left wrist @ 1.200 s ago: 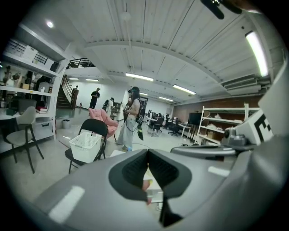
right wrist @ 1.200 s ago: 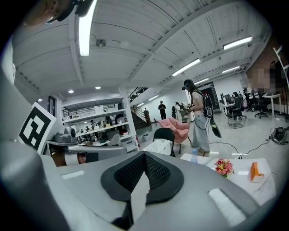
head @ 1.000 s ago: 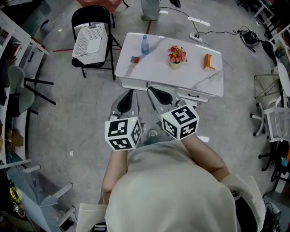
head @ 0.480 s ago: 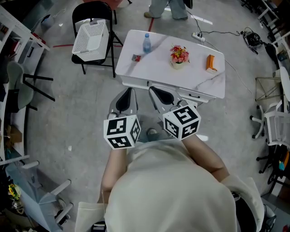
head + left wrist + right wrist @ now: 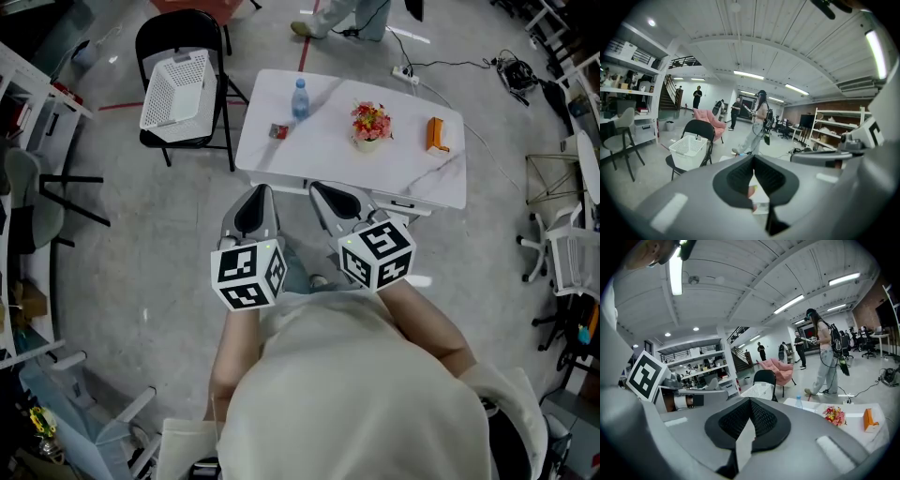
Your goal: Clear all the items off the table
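While poised near the front edge of the table (image 5: 309,150), shut tight with nothing between the jaws: left gripper (image 5: 262,191), right gripper (image 5: 317,187). Resting on top: bottle (image 5: 299,97), flowers (image 5: 368,121), orange box (image 5: 434,133).

One white surface (image 5: 319,155), four loose items on it: one clear water bottle (image 5: 299,97), one small red item (image 5: 277,130), one pot of flowers (image 5: 368,123), one orange box (image 5: 433,133). One black folding chair (image 5: 178,28) just beside the surface, carrying one white basket (image 5: 174,86). Two grippers, namely one left gripper (image 5: 259,199) and one right gripper (image 5: 323,195), each bearing one marker cube, so two cubes in all. One power strip (image 5: 405,73) on the floor beyond the surface. One pink armchair (image 5: 708,123) further back. One person with a backpack (image 5: 759,122) past the far edge
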Demonstrator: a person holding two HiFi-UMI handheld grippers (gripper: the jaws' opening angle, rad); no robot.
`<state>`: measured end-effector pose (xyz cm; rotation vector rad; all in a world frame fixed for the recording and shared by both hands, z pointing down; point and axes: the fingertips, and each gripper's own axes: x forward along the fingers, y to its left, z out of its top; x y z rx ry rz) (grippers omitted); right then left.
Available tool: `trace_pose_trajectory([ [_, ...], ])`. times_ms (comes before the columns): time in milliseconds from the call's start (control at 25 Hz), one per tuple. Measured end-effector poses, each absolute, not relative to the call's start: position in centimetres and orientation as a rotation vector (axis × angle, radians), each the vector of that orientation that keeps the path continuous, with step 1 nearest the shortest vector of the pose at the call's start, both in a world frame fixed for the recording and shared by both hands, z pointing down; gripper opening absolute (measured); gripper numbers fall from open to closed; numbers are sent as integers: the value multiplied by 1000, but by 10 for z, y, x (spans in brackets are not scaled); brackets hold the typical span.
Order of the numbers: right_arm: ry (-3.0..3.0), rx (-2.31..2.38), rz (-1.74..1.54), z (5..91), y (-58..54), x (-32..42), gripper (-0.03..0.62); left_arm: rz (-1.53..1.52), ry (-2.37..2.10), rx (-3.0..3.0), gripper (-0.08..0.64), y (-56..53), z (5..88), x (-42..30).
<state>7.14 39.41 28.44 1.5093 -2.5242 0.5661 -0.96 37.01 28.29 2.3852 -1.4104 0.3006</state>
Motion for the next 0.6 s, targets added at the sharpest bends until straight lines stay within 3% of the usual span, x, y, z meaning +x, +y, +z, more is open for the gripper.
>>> trace_pose_trajectory([
  [600,-2413,1533,617,304,276,52,-2,366,-1307,2400,9,253,300,-26],
])
